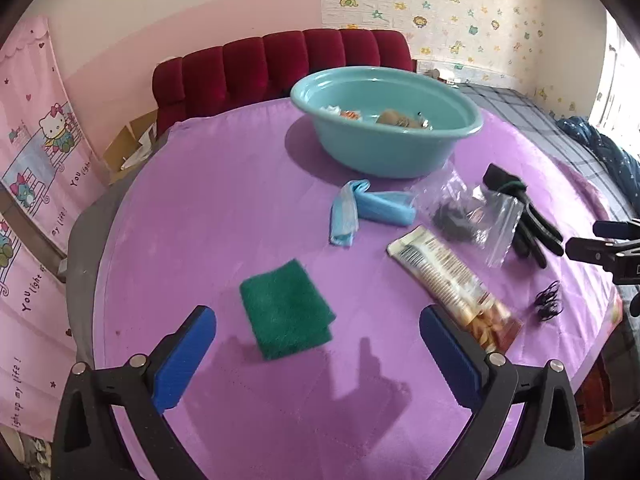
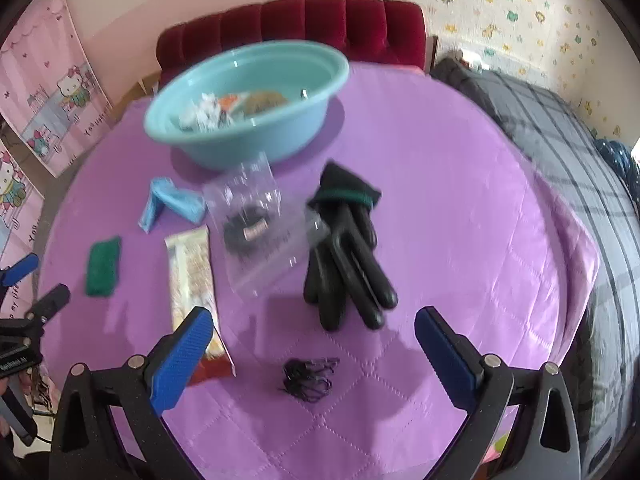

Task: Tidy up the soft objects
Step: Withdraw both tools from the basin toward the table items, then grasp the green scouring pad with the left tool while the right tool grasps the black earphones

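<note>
A teal basin (image 1: 384,152) (image 2: 240,140) stands at the far side of the purple table and holds several small items. My left gripper (image 1: 318,344) is open and empty, just short of a folded green cloth (image 1: 286,310) (image 2: 103,266). My right gripper (image 2: 312,344) is open and empty above a bunch of black hair ties (image 2: 308,376) (image 1: 548,302), with black gloves (image 2: 344,256) (image 1: 528,220) just beyond. A folded blue cloth (image 1: 360,210) (image 2: 172,202), a clear zip bag (image 1: 472,216) (image 2: 260,224) with dark items and a snack packet (image 1: 452,280) (image 2: 190,276) lie between.
A red padded headboard (image 1: 280,64) stands behind the table. A checked grey blanket (image 2: 560,152) lies on the right. Pink cartoon posters (image 1: 44,152) hang on the left wall. A cardboard box (image 1: 128,148) sits beside the table on the left.
</note>
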A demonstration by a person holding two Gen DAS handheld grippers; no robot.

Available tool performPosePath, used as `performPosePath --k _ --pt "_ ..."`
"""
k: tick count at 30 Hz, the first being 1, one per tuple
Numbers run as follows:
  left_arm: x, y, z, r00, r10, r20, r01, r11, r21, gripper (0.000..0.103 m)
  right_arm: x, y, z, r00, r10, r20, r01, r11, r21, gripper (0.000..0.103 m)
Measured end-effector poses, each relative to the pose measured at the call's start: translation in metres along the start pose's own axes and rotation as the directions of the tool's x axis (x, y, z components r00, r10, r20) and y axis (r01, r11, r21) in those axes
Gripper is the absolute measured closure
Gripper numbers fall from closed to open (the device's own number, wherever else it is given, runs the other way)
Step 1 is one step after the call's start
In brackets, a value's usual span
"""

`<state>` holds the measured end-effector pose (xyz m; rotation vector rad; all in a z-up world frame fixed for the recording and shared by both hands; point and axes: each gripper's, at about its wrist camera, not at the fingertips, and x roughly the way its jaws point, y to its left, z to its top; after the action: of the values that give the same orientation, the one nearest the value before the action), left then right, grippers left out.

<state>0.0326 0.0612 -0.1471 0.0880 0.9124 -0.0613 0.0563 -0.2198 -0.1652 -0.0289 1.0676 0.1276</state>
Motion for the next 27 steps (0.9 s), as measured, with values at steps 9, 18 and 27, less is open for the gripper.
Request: performPosePath --k 9,18,27 --pt "0.018 0.009 -0.023 0.998 -0.003 -0.063 0.001 0.999 -0.032 0.000 0.031 -0.004 -0.031 0.997 -0.008 -0.082 0.009 1.000 0.022 0.000" --pt "0.034 0.021 -0.028 0.994 0.000 -0.112 -0.007 0.998 -0.063 0.000 0.050 -0.007 -0.041 0.990 0.000 -0.138 0.008 0.998 0.057 0.000" --pt "0.048 0.026 -0.020 0.990 -0.004 -0.138 -0.008 0.996 -0.088 0.000 0.064 -0.003 -0.043 0.987 0.039 -0.158 -0.029 0.998 0.062 0.066"
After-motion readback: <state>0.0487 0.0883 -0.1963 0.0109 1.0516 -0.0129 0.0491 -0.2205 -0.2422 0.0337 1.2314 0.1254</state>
